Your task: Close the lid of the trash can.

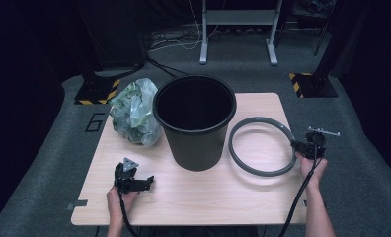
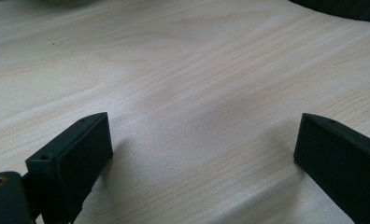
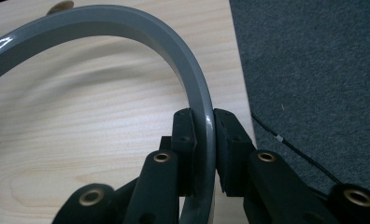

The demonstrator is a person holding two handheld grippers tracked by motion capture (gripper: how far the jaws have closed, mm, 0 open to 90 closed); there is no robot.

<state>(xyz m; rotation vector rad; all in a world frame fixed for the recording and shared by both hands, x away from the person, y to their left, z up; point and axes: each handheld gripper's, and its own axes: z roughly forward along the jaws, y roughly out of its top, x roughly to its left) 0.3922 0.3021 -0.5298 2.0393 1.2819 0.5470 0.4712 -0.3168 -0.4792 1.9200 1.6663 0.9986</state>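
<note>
Left gripper [image 1: 145, 181] low at near left, jaws wide apart, nothing between. Right gripper [image 1: 295, 145] at far right, jaws clamped, forearm reaching from near edge.

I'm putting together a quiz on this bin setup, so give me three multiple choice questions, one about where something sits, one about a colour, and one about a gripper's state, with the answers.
1. Where does the crumpled plastic bag lie?
A. left of the black bin
B. inside the bin
C. on the floor

2. What colour is the ring?
A. white
B. grey
C. yellow

3. How does the right gripper stand?
A. open over bare wood
B. shut on the bag
C. shut on the ring

Answers: 1 A, the high view shows the bag on the table against the bin's left side. 2 B, it is grey in both the high view and the right gripper view. 3 C, the right gripper view shows both pads pressed on the ring's band.
</note>
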